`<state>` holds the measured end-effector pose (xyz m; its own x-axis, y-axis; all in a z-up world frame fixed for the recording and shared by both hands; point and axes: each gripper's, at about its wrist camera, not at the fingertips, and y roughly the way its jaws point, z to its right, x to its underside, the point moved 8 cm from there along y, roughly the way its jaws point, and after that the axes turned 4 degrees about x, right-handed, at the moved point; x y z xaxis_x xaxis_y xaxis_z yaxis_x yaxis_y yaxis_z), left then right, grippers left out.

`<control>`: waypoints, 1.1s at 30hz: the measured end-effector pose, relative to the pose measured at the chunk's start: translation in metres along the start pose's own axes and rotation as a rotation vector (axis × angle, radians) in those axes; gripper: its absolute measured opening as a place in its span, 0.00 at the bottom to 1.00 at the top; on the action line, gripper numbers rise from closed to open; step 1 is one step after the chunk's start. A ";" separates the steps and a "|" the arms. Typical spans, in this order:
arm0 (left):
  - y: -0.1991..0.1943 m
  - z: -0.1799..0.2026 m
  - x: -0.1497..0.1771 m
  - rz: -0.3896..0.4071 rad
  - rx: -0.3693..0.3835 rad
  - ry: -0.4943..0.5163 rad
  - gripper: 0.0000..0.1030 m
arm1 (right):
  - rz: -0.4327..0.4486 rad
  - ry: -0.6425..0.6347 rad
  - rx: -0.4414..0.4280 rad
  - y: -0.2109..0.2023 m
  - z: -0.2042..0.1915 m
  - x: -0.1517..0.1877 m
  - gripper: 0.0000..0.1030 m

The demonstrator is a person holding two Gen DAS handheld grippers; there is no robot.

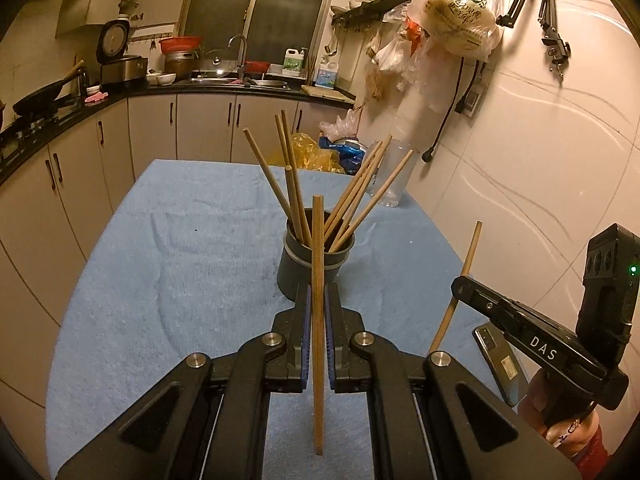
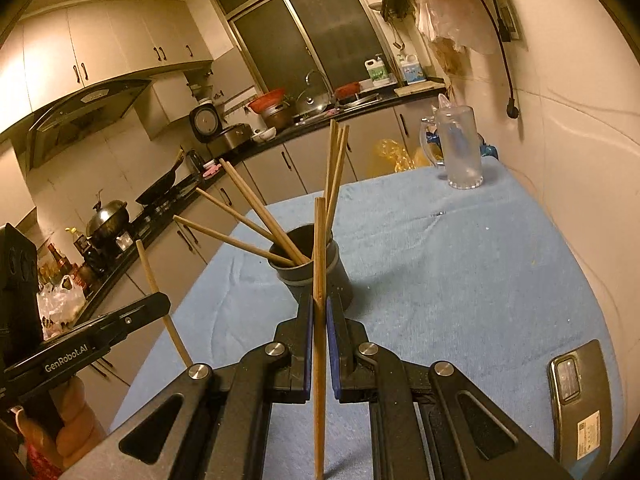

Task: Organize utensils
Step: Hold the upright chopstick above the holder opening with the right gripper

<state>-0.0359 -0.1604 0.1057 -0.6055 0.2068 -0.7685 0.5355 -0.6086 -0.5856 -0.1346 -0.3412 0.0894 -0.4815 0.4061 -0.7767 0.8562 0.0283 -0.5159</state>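
Observation:
A dark grey cup point(image 1: 294, 274) stands on the blue cloth and holds several wooden chopsticks point(image 1: 288, 176) fanned outward. My left gripper point(image 1: 317, 300) is shut on one upright chopstick point(image 1: 318, 360), just in front of the cup. My right gripper point(image 2: 319, 304) is shut on another upright chopstick point(image 2: 319, 340), close to the same cup point(image 2: 340, 276). The right gripper's body point(image 1: 532, 340) and its chopstick point(image 1: 460, 284) show at the right of the left wrist view. The left gripper's body point(image 2: 80, 344) and its chopstick point(image 2: 164, 304) show at the left of the right wrist view.
A blue cloth point(image 1: 160, 260) covers the table. A clear plastic pitcher point(image 2: 460, 148) stands at the far right corner by the tiled wall. A phone point(image 2: 576, 392) lies on the cloth at the near right. Kitchen counters and cabinets run along the left and back.

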 end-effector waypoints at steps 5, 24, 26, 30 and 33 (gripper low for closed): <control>0.000 0.001 0.000 0.004 -0.001 -0.004 0.06 | 0.003 0.000 -0.002 0.000 0.000 -0.002 0.07; -0.009 0.002 -0.005 0.027 0.003 -0.008 0.06 | 0.034 0.007 -0.008 -0.006 0.001 -0.012 0.07; -0.010 0.002 -0.006 0.029 0.001 -0.009 0.06 | 0.038 0.007 -0.007 -0.006 0.001 -0.013 0.07; -0.011 0.004 -0.009 0.036 -0.001 -0.006 0.06 | 0.043 0.007 -0.008 -0.008 0.001 -0.014 0.07; -0.013 0.005 -0.011 0.040 -0.001 -0.004 0.06 | 0.046 0.009 -0.008 -0.009 0.002 -0.015 0.07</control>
<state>-0.0388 -0.1582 0.1231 -0.5860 0.1792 -0.7902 0.5599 -0.6154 -0.5548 -0.1349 -0.3490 0.1052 -0.4400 0.4151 -0.7963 0.8789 0.0169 -0.4768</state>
